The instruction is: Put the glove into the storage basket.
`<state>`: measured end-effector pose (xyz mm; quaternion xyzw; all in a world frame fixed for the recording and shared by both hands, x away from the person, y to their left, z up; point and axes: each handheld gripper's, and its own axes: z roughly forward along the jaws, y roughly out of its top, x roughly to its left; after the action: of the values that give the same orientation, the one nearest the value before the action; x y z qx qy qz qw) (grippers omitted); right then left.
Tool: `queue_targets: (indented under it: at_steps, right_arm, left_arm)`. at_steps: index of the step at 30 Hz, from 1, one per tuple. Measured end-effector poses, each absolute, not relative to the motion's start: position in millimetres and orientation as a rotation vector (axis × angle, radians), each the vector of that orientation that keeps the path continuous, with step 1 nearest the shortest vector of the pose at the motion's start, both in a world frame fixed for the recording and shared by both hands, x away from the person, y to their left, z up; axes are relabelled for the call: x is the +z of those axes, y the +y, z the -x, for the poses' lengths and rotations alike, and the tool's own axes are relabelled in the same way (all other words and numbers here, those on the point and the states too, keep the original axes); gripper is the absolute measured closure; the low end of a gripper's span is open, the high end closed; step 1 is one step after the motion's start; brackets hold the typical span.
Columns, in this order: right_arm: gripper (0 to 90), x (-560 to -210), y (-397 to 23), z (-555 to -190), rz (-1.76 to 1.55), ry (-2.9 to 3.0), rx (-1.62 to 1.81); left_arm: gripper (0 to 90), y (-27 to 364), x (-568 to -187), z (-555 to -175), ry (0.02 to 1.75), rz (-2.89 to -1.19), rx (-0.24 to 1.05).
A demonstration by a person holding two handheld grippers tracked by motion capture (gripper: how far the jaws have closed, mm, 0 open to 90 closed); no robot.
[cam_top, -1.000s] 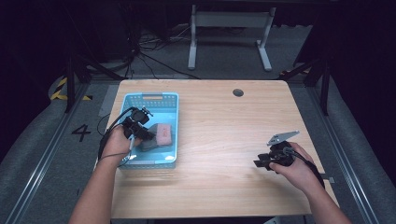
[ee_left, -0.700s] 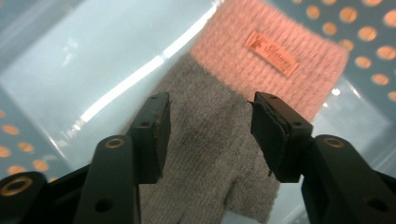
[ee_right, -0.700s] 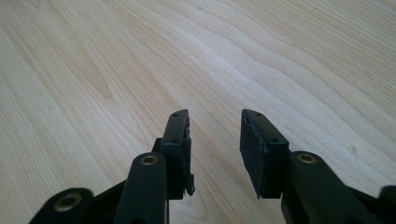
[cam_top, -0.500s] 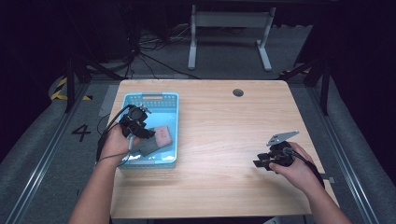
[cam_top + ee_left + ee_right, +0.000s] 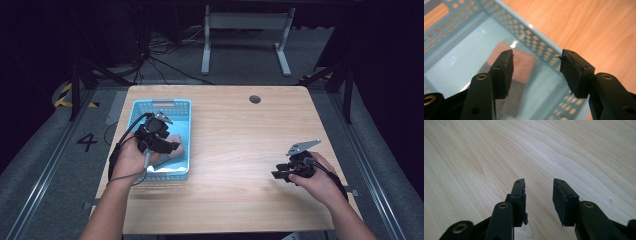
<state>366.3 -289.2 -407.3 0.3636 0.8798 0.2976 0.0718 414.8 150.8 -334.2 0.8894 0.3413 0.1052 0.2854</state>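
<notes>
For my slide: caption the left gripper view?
Open left gripper above a pink-and-grey sponge in the blue basket.

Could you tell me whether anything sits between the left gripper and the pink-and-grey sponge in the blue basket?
Nothing visible does. The left gripper hangs open above the sponge inside the basket, its jaws having just been opening, with nothing between the fingers.

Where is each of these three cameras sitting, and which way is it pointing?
High view: fixed above the person's side, looking forward and down on the wooden table; both forearms show, with the left gripper over the blue basket and the right gripper low over bare wood.
Left gripper view: rides the left gripper, looking between its open jaws into the basket at a pink-and-grey sponge.
Right gripper view: rides the right gripper, open jaws over bare tabletop.
Shared: high and left gripper views both show basket and sponge.
</notes>
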Motion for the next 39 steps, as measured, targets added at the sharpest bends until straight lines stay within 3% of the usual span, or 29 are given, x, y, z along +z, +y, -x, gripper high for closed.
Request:
queue_targets:
  at_steps: [15, 26, 39]
  right_arm:
    - [62.5, -407, -293, -366, -1.099, 2.641, 0.898]
    - [60.8, -409, -296, -367, -1.103, 2.642, 0.900]
    - [57.4, -421, -301, -367, -1.087, 2.665, 0.879]
  left_arm:
    - [42.4, 105, -323, -370, 0.722, -2.321, 0.205]
    - [42.0, 77, -351, -357, 0.664, -2.329, 0.106]
    - [42.4, 27, -398, -345, 0.549, -2.407, 0.096]
